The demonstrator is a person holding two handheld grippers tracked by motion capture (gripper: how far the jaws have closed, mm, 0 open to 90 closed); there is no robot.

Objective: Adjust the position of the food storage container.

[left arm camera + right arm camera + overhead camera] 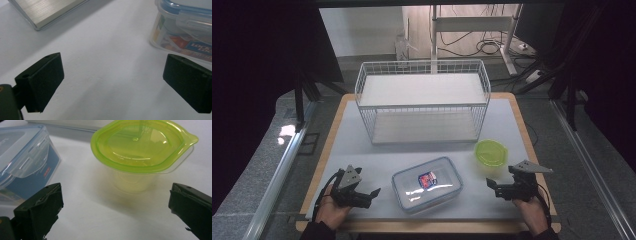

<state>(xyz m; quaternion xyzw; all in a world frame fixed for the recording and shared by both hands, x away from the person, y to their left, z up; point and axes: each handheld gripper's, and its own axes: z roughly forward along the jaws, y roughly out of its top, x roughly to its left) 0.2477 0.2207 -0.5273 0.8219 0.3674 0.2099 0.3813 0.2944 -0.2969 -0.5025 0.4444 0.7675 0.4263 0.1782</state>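
Note:
A clear rectangular food box (427, 184) with a blue-rimmed lid lies flat near the table's front middle. To its right stands a small clear cup with a green lid (491, 152). My left gripper (373, 196) rests low at the front left, open, jaws pointing toward the box (185, 30), which sits just past its right jaw. My right gripper (492, 187) is open at the front right. In the right gripper view the green-lidded cup (140, 152) stands ahead between the spread jaws, untouched, with the box (22, 162) off to the left.
A white wire basket rack (423, 100) with two shelves stands at the back middle of the white table (357, 150). A metal edge (47, 12) shows far off in the left gripper view. Dark curtains and cables surround the table.

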